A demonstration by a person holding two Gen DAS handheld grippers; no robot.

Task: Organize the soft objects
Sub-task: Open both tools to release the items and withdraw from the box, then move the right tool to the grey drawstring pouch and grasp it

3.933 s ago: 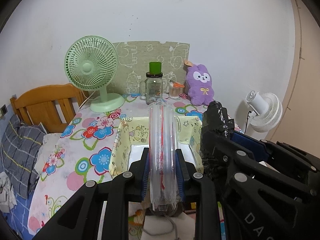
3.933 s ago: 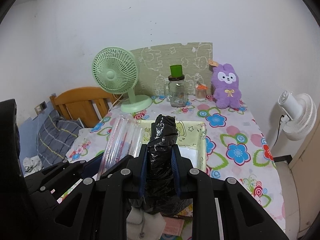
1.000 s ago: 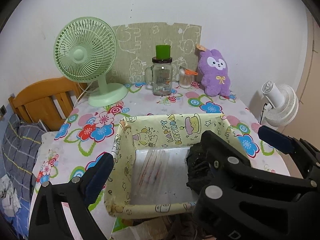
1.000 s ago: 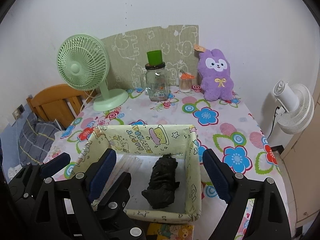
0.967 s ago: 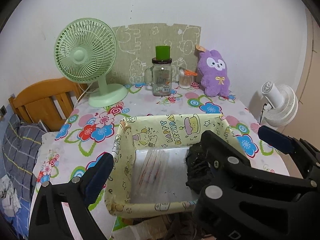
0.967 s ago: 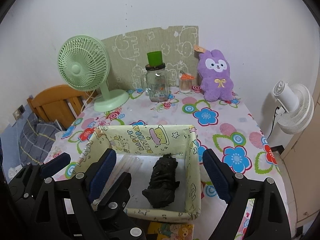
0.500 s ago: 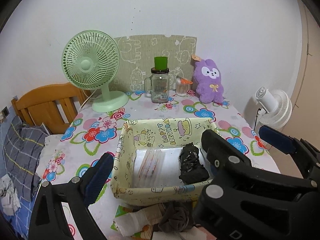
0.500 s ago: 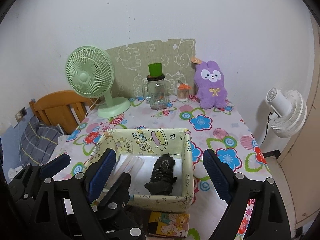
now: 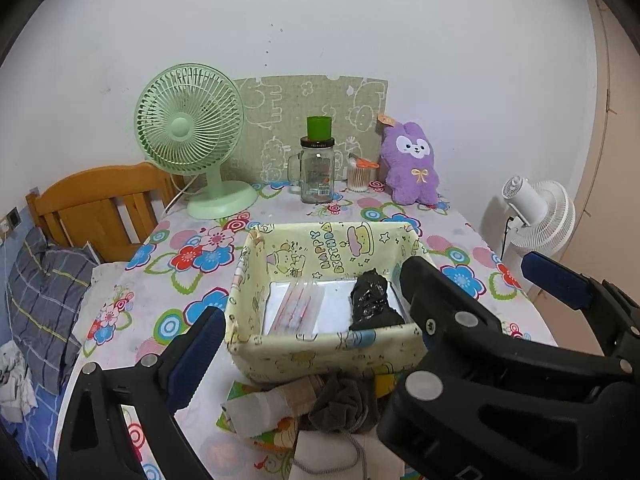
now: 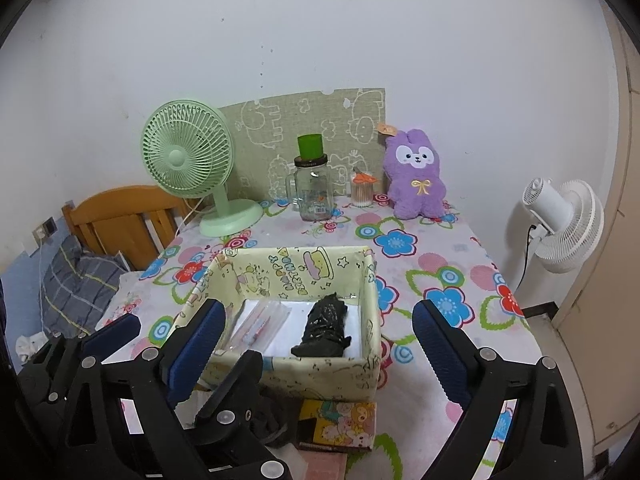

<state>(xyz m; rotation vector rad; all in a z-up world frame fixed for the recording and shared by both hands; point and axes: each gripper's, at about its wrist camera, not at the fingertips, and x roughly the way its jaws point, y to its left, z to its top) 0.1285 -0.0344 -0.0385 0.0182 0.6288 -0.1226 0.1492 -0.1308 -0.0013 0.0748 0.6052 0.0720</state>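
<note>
A pale yellow cartoon-print fabric box (image 9: 320, 352) (image 10: 296, 376) sits on the flowered table. Inside lie a clear plastic roll with red stripes (image 9: 298, 306) (image 10: 260, 326) on the left and a crumpled black plastic bag (image 9: 370, 300) (image 10: 324, 330) on the right. My left gripper (image 9: 304, 344) is open and empty, in front of and above the box. My right gripper (image 10: 316, 344) is open and empty, also in front of the box. A grey soft cloth (image 9: 344, 404) and white cloths (image 9: 256, 408) lie in front of the box.
A green desk fan (image 9: 192, 136), glass jar with green lid (image 9: 316, 172), cotton swab cup (image 9: 360, 174) and purple plush bunny (image 9: 412, 164) stand along the back wall. A white floor fan (image 10: 560, 224) is right of the table. A wooden chair (image 9: 100, 208) is left. A cartoon booklet (image 10: 340, 420) lies near the box.
Both grippers have pulled back and up from the box, open and empty. The roll and black bag, held earlier, lie in the box. More of the table and front cloths shows.
</note>
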